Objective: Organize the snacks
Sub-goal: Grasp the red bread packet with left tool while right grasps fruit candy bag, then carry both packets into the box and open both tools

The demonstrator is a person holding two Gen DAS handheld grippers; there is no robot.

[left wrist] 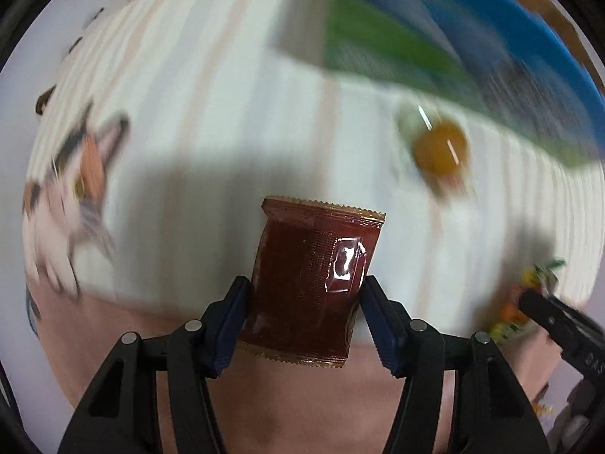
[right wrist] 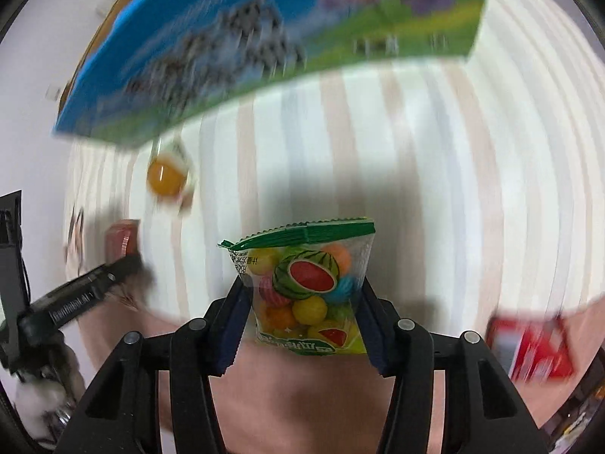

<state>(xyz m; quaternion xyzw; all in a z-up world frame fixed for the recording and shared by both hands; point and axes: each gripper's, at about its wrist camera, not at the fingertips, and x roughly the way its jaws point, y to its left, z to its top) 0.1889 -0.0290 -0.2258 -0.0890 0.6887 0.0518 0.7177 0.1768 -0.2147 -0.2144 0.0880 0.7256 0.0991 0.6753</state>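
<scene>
Between the pads of the left gripper (left wrist: 304, 295), a dark red sachet (left wrist: 314, 283) sits clamped; the right gripper (right wrist: 300, 299) is likewise clamped on a fruit-candy packet (right wrist: 306, 287). Beyond, on the striped cloth (left wrist: 211, 106): an orange jelly cup (left wrist: 440, 151), loose, near the blue box (right wrist: 264, 45). Both packets picked, none yet stowed; sorting appears early.

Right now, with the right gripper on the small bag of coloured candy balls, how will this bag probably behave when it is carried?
The candy bag is thin clear film, so it probably flexes rather than stays stiff. It looks small and likely light. The right gripper pinches its lower sides, so the glossy film may slip, and the round balls inside may shift.
</scene>
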